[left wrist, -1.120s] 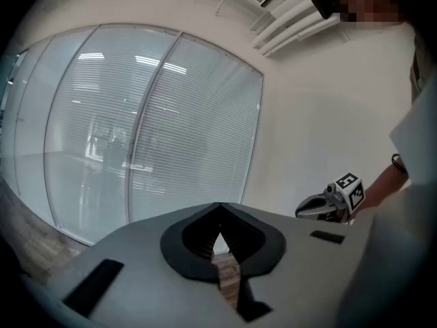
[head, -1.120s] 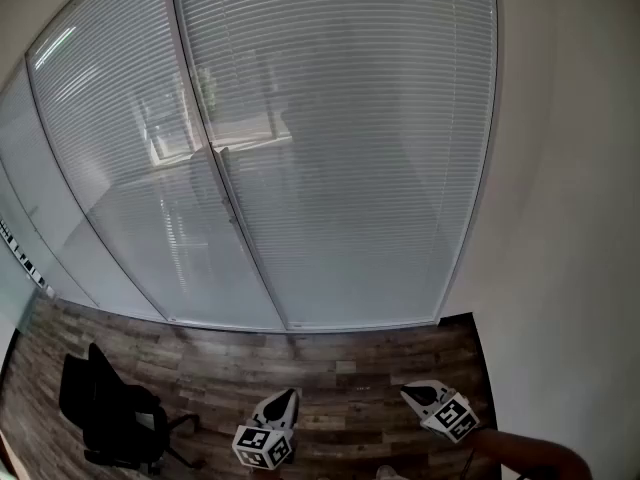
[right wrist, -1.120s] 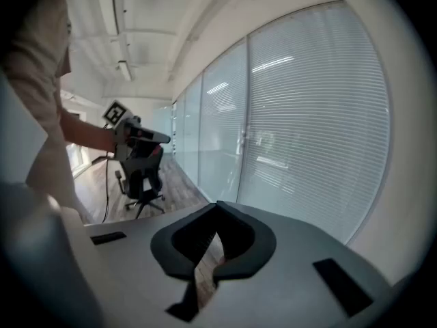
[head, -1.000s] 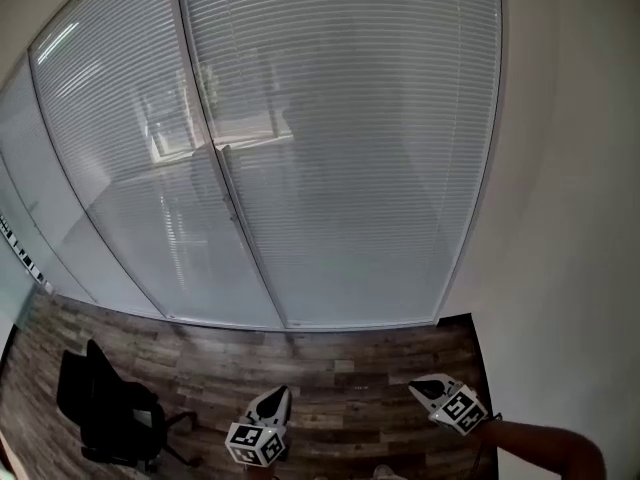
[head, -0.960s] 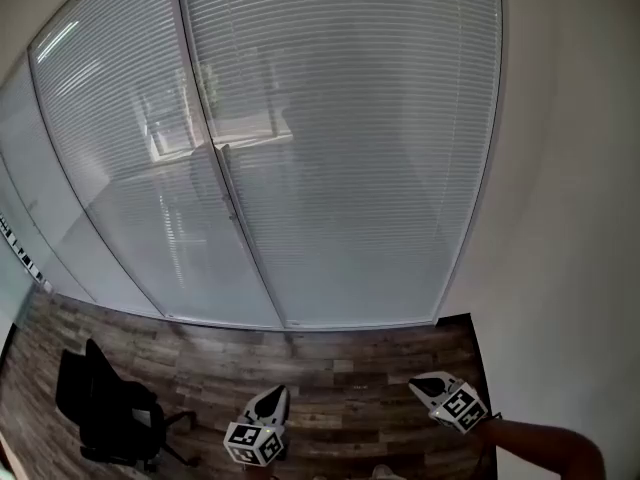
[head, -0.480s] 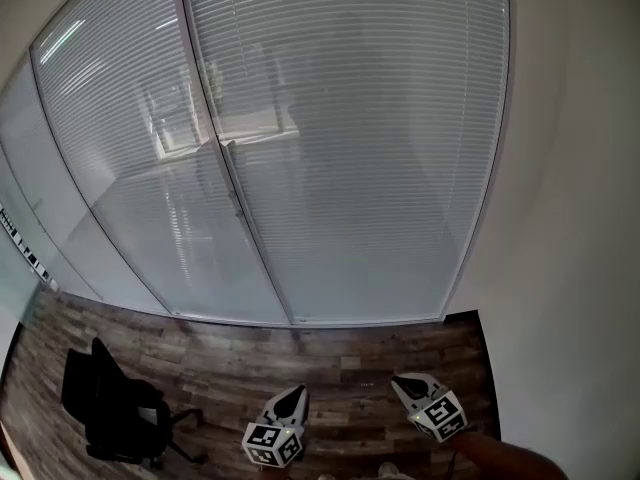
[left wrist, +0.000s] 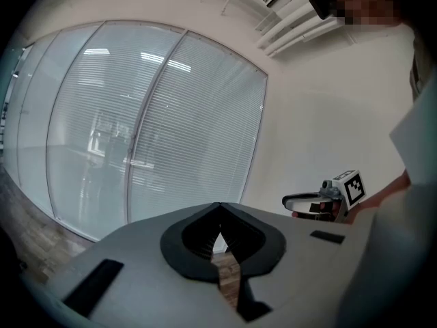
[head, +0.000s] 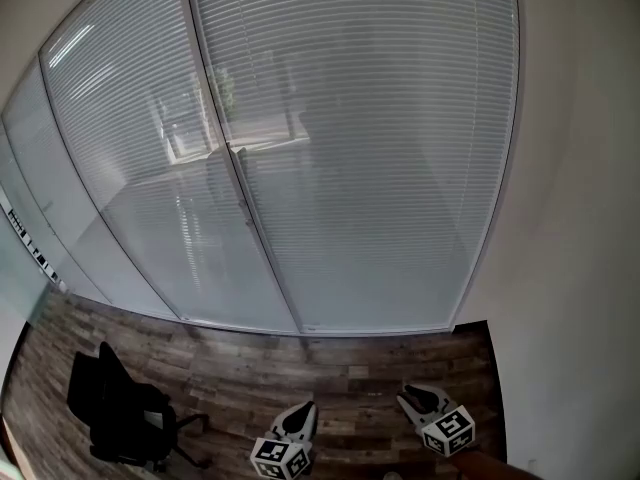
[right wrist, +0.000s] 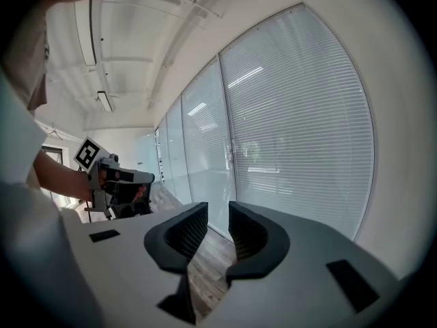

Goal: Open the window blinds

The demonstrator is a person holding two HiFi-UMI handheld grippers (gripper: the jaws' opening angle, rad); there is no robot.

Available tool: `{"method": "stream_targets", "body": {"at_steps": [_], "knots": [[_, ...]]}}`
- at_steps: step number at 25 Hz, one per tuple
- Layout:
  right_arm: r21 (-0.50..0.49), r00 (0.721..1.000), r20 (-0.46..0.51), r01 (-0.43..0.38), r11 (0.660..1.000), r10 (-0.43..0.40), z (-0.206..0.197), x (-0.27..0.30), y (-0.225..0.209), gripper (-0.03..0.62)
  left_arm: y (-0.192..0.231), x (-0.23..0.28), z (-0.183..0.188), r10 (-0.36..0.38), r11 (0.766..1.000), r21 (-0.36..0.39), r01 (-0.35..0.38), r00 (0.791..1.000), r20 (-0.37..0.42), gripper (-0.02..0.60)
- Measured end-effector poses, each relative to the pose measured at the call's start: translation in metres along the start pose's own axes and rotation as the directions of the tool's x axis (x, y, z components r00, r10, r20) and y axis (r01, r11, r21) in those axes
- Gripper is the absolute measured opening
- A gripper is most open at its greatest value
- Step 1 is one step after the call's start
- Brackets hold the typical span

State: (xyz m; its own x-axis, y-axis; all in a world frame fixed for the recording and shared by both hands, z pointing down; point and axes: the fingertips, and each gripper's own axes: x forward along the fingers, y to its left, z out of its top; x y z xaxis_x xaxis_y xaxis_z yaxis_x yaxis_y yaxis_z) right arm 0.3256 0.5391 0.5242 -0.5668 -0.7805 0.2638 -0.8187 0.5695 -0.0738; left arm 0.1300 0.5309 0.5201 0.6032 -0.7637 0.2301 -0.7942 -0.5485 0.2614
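White horizontal window blinds (head: 370,138) hang lowered behind tall glass panels and fill most of the head view; their slats lie nearly flat, so little shows through. Both grippers hover low over the wood floor, well short of the glass. My left gripper (head: 303,409) is shut with nothing between its jaws (left wrist: 218,239). My right gripper (head: 406,398) is open, with a narrow gap and only floor showing between its jaws (right wrist: 212,227). Each gripper view faces the blinds (left wrist: 191,128) (right wrist: 300,128) and catches the other gripper at its side: the right one (left wrist: 311,202), the left one (right wrist: 126,180).
A black office chair (head: 120,418) stands on the floor at the lower left. A plain white wall (head: 580,218) borders the window on the right. A vertical frame post (head: 245,198) divides the glass panels. More glazed panels run off to the left.
In the head view the window sits slightly lower and more to the right. The right gripper has shifted a little left and rolled, its forearm mostly out of frame. The left gripper has barely moved.
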Motion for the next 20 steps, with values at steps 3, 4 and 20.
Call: {"method": "stream_targets", "body": {"at_steps": [3, 4, 20], "knots": [[-0.004, 1.0, 0.006, -0.007, 1.0, 0.007, 0.003, -0.01, 0.007, 0.084, -0.009, -0.008, 0.001, 0.008, 1.0, -0.013, -0.008, 1.0, 0.0, 0.015], [-0.005, 1.0, 0.007, -0.009, 1.0, 0.009, 0.004, -0.013, 0.009, 0.083, -0.011, -0.01, 0.001, 0.012, 1.0, -0.017, -0.012, 1.0, 0.0, 0.015], [0.042, 0.995, 0.03, -0.1, 0.994, 0.099, 0.001, -0.051, 0.008, 0.083, -0.046, -0.024, -0.018, 0.089, 0.996, -0.028, -0.089, 0.996, 0.015, 0.015]]}}
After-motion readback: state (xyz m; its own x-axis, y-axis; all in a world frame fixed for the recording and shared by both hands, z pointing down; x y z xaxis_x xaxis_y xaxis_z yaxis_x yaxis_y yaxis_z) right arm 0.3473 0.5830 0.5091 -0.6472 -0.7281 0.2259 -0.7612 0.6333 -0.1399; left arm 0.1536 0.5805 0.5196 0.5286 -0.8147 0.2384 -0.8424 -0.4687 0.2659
